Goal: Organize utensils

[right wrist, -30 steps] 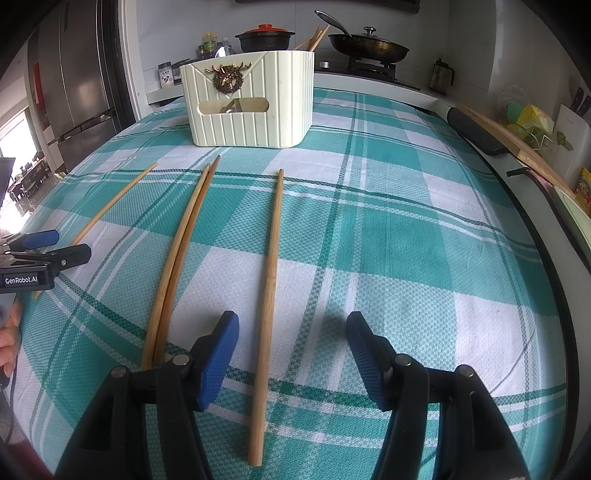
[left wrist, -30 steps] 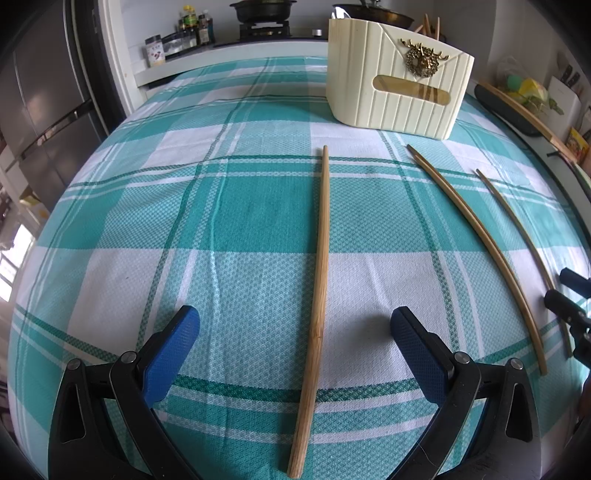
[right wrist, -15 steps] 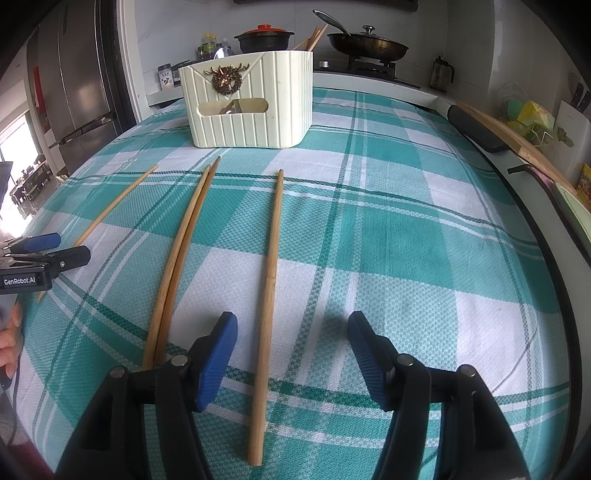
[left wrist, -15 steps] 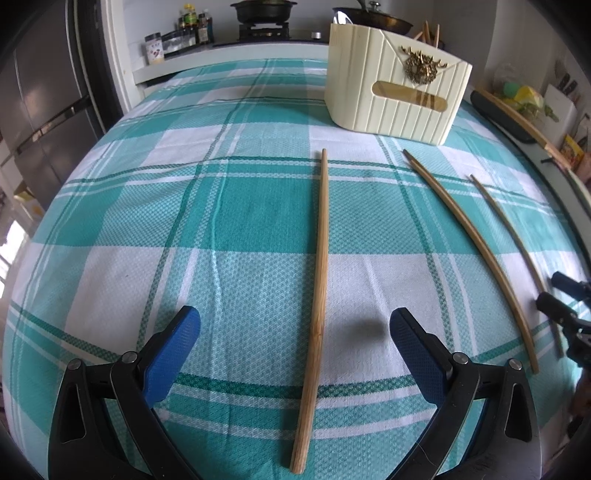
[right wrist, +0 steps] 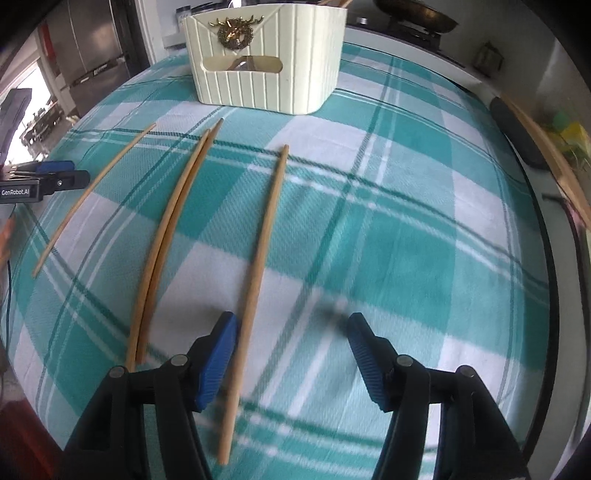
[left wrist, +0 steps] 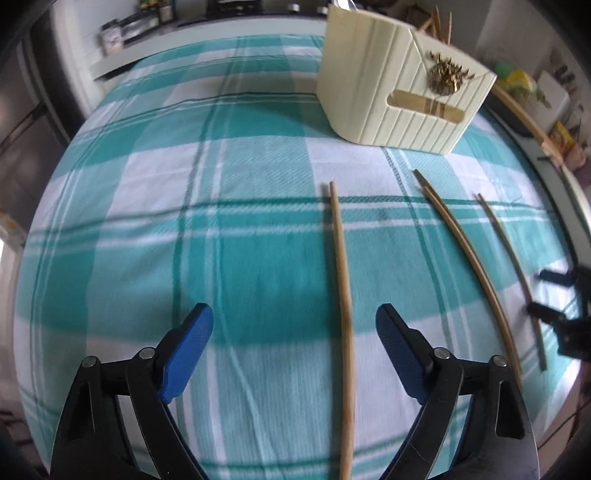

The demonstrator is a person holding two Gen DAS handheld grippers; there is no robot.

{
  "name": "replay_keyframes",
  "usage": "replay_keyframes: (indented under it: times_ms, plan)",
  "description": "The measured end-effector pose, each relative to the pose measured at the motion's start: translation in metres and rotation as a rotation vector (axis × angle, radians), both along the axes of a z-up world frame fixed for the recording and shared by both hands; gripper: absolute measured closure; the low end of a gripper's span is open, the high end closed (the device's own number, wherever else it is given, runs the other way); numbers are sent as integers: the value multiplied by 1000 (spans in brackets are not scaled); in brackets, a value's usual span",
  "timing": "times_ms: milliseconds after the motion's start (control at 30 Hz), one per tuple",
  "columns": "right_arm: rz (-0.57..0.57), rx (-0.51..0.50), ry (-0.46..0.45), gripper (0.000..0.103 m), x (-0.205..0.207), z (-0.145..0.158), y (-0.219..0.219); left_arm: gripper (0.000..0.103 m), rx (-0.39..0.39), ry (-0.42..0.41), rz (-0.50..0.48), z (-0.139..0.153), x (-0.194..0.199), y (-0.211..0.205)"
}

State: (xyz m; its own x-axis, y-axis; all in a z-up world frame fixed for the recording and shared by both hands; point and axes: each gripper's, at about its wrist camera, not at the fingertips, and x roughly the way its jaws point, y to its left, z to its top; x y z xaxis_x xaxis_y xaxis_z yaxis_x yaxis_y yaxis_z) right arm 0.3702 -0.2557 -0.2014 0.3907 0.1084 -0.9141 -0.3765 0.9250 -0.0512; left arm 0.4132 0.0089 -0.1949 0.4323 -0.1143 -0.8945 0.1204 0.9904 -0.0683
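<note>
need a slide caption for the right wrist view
Open right gripper straddles a lone chopstick on the teal plaid cloth, with a cream basket beyond.

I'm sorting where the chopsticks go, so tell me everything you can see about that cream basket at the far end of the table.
The cream basket looks like ribbed plastic with vertical grooves and rounded corners. Its front has a slot handle cut-out under a gold wreath ornament. It stands upright on the checked tablecloth, beyond the loose chopsticks, untouched by either gripper. Stick tips poke above its rim.

Basket (right wrist: 266, 74) contents hidden (walls); near chopstick (left wrist: 345, 332) end cropped
</note>
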Motion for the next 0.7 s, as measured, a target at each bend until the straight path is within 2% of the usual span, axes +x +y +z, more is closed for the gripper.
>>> replay_keyframes:
  times_ms: [67,133,200,233,267,300,333,367,500,700]
  plan:
    - [3,0,5,40,17,0,8,23,33,22,-18,-5,14,-7]
    - [-2,9,8,41,35,0,15,25,68,29,-24,-7,25,-13]
    - [-7,12,10,44,52,-1,22,32,71,31,-40,-6,31,-16]
    - [-13,16,-1,53,62,0,27,42,71,29,-47,-4,35,-19]
    - [-19,20,-9,68,69,0,30,55,74,28,-53,-3,38,-22]
    - [-23,31,-12,75,75,1,32,62,75,23,-58,-2,39,-23]
    - [-31,45,-7,92,82,2,35,78,71,19,-63,-1,41,-24]
    - [-36,52,-3,96,87,2,37,94,69,15,-66,-1,42,-25]
    - [-76,82,-17,97,89,9,37,97,35,-23,-62,9,35,-21]
    - [-89,184,-142,97,49,70,21,98,-63,-170,-61,66,-3,-5]
